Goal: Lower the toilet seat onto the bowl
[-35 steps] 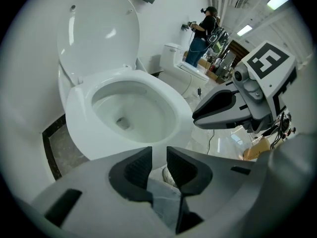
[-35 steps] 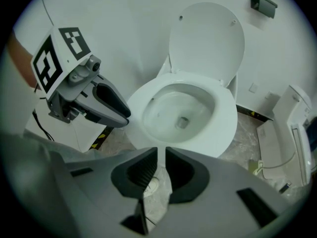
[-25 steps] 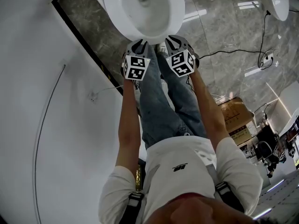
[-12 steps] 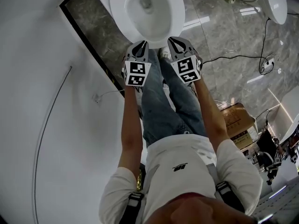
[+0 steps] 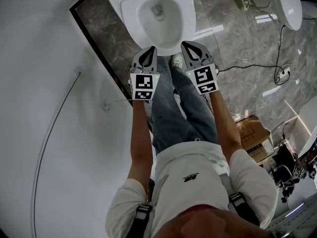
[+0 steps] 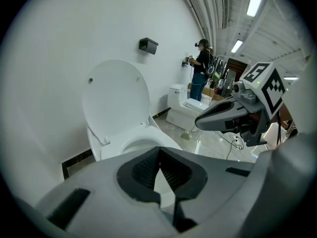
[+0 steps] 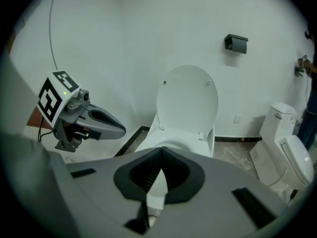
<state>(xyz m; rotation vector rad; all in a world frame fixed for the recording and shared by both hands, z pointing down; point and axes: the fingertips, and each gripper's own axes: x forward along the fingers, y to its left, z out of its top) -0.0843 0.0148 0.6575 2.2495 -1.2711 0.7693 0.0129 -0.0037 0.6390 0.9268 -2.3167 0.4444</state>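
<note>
I am holding my left claw (image 5: 150, 51) and right claw (image 5: 187, 46) side by side near the front of the white oval plastic toilet seat (image 5: 187, 21). The seat is lying flat on the white ceramic bowl (image 5: 158, 24). Both claws have just been closing and are clenching on nothing.

Second toilet (image 7: 282, 143) by wall at right; black box (image 7: 236, 42) mounted on wall; cardboard box (image 5: 252, 133), cable (image 5: 242, 67) on marble floor (image 5: 237, 33)
</note>
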